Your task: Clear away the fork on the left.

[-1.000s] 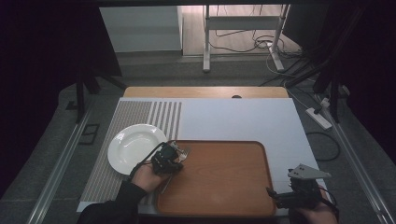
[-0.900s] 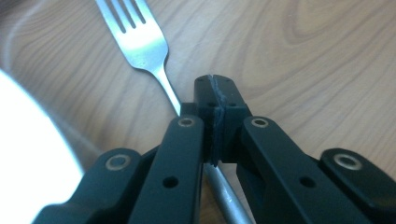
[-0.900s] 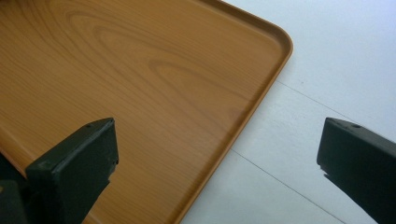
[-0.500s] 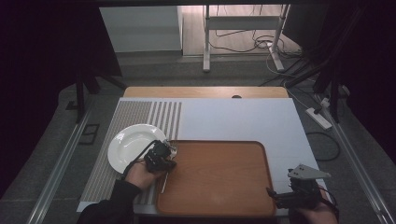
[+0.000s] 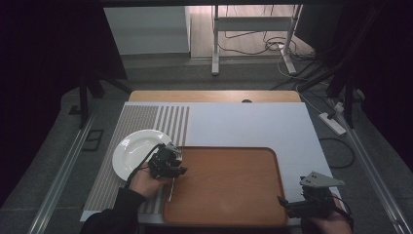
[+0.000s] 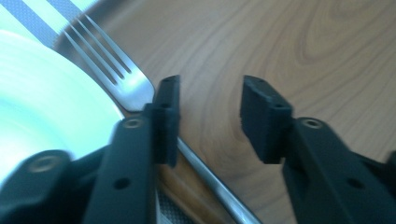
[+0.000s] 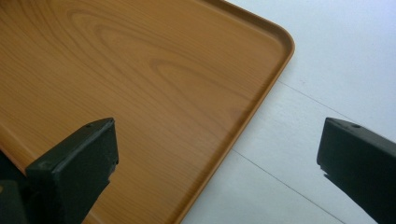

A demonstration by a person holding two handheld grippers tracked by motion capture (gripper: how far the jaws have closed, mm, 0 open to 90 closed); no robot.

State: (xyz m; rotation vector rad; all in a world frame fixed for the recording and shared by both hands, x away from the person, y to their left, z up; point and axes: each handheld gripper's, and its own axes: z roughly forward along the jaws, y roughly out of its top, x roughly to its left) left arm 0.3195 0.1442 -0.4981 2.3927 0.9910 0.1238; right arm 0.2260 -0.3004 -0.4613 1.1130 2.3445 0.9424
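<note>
Landmark: wooden tray (image 5: 229, 185), sitting on the white table top (image 5: 243, 124) at the person's side.

Left gripper (image 5: 168, 163) hovers at the tray's left edge, over the seam between tray and white plate (image 5: 134, 151). In the left gripper view its jaws stand moderately apart with nothing between them, just bare tray wood in the gap. Holding nothing.

Fork (image 6: 116, 77) lies along the tray's left rim. Tines sit at the plate's edge, just beside the left jaw's tip; handle runs back under that jaw toward the near side of the tray. In the high view the handle end (image 5: 171, 192) shows as a thin bright line at the tray's left rim, below the left hand (image 5: 146, 183). Can't tell if the jaw touches the fork; it looks just above it.

Plate sits left of the tray on the striped grey mat (image 5: 122, 175), rim close to the tray's left edge.

Right gripper (image 5: 292, 207) is at the tray's near right corner, held low by the right hand (image 5: 328, 222). In the right gripper view its jaws are spread wide, one over the tray wood, the other over the table past the tray's right rim. Empty.

Tray surface itself is bare wood.
</note>
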